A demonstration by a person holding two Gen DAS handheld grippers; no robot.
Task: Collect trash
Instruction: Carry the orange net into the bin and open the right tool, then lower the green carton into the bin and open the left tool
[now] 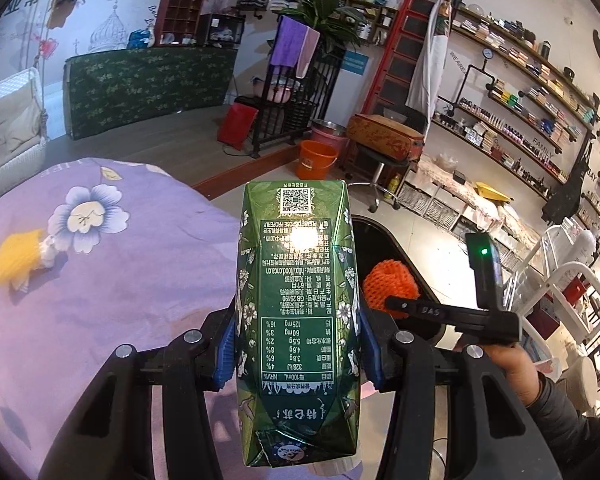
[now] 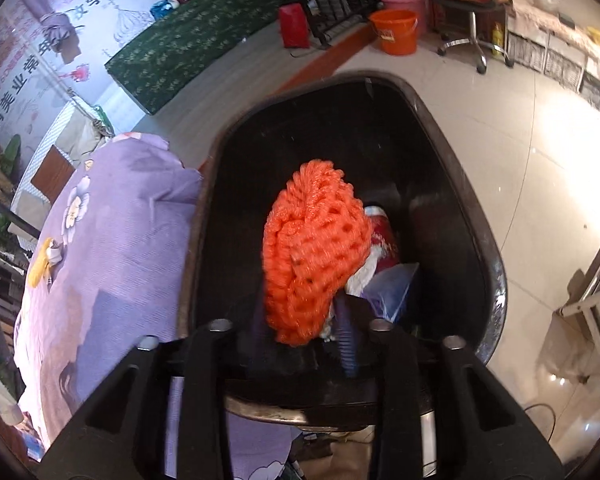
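Left tongs (image 1: 296, 344) are clamped on the tall green printed milk carton (image 1: 298, 320), blue pads pressing both its sides, held above the purple flowered bedspread (image 1: 112, 280). Right tongs (image 2: 306, 340) hang over the black plastic trash bin (image 2: 452, 184), jaws parted, the orange foam fruit net (image 2: 312, 256) loose between them, above wrappers inside the bin.

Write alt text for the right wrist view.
An orange foam net sits in the black trash bin, just ahead of the open right gripper. A purple floral cloth lies left of the bin.
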